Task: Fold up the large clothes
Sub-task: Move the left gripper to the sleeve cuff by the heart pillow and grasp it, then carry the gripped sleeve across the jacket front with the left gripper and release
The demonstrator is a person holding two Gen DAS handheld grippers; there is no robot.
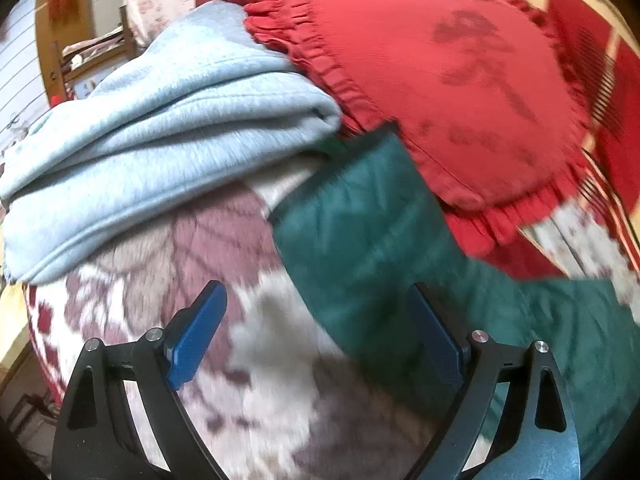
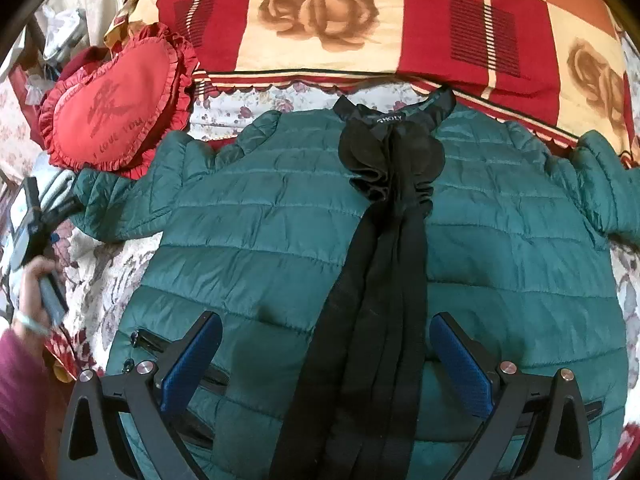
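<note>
Left gripper [image 1: 316,328] jaws wide apart, holding nothing, over green sleeve [image 1: 372,240] beside folded grey garment [image 1: 160,128] and red heart cushion [image 2: 116,112]; green quilted jacket [image 2: 280,220] spread flat on floral bedspread [image 2: 100,280], black frill down its middle; right gripper [image 2: 326,360] gaping, empty, above hem

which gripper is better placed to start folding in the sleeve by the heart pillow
Left. The left gripper is open right over that green sleeve beside the red heart pillow. The right gripper, also open, hovers over the middle of the jacket, farther from that sleeve.
</note>
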